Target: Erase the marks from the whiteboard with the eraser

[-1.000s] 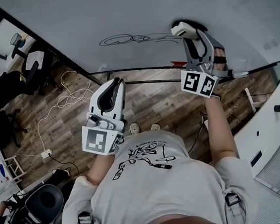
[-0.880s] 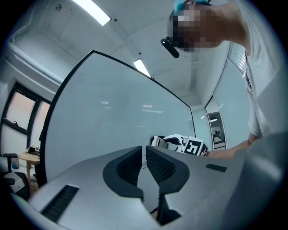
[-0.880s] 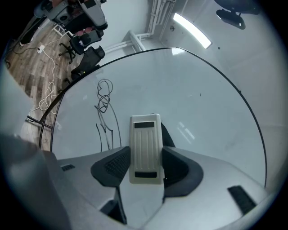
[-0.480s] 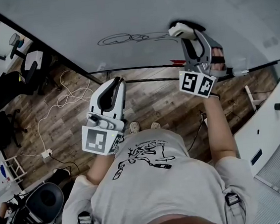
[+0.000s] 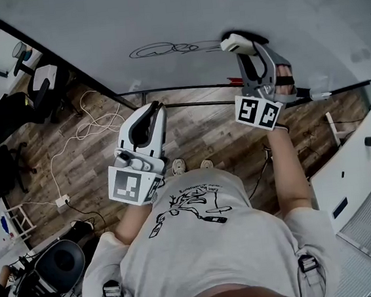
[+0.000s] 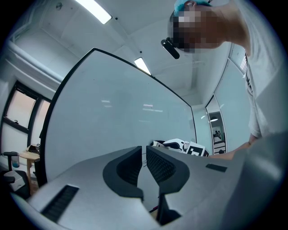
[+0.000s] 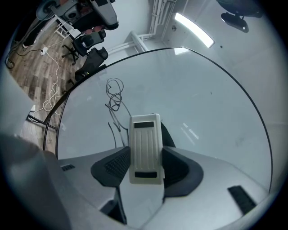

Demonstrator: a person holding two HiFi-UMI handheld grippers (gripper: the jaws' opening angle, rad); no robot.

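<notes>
Eraser (image 7: 145,148), clamped by the right hand-held gripper (image 7: 143,168), likely needed flat, firm sweeps over the marks (image 7: 114,101); left hand-held gripper (image 6: 145,164) hung closed, empty.

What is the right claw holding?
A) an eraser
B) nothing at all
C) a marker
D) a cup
A: the right claw is shut on the white eraser, up by the black scribble on the whiteboard.
</notes>
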